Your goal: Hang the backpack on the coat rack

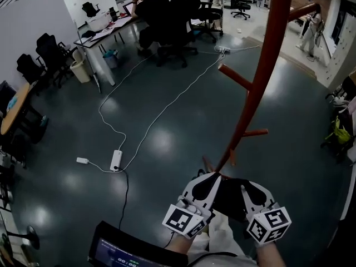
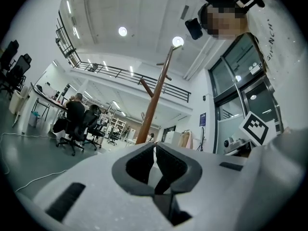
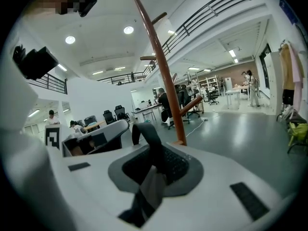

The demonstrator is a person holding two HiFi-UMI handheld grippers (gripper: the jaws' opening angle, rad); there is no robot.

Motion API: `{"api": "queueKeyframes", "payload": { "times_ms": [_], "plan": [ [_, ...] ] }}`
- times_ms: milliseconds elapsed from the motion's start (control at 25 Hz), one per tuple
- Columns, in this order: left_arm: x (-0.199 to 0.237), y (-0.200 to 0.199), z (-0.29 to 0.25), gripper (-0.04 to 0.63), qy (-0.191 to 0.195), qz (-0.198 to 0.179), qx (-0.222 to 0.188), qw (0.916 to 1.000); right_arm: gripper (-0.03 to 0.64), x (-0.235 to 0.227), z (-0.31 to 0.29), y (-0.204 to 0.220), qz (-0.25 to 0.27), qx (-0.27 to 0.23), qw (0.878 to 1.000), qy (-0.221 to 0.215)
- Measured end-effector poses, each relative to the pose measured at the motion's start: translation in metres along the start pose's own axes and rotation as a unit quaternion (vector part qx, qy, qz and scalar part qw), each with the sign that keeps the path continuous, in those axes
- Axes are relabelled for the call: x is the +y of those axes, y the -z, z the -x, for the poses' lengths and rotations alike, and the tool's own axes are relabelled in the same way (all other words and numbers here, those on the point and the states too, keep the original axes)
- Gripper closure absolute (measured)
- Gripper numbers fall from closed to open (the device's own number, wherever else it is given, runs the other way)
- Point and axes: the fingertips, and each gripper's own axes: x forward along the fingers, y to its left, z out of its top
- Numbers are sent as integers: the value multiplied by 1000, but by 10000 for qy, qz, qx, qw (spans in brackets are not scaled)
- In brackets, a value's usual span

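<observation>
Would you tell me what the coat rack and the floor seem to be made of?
Coat rack: probably painted metal or lacquered wood; smooth reddish-brown curved pole, faint sheen. Floor: hard, polished dark coating; it mirrors the ceiling lights.

The glossy dark floor (image 1: 67, 127) reflects ceiling light. A white cable (image 1: 161, 113) runs to a power strip (image 1: 116, 160) at lower left. Desks (image 1: 105, 35) and black office chairs (image 1: 50, 52) stand along the white wall (image 1: 33, 15) at upper left.

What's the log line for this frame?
rack: ahead | left tool: shut | right tool: shut on strap | backpack: between tools, not hung
</observation>
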Motion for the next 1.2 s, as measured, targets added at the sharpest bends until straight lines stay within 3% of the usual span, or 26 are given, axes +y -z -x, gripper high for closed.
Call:
{"api": "queueKeyframes", "payload": {
  "times_ms": [280, 520, 760, 1200],
  "plan": [
    [35, 11, -20, 571, -280, -57, 174, 9994, 565, -6, -42, -5, -11, 193, 9995, -246],
    [60, 24, -48, 569, -454, 154, 256, 9985, 565, -26, -75, -8, -59, 345, 9986, -396],
    [77, 34, -66, 569, -609, 272, 298, 9973, 565, -31, -95, -11, 357, 451, 9964, -618],
    [86, 53, -91, 575, -616, 398, 292, 9969, 565, -62, -106, 7, 212, 705, 9959, -518]
  ]
}}
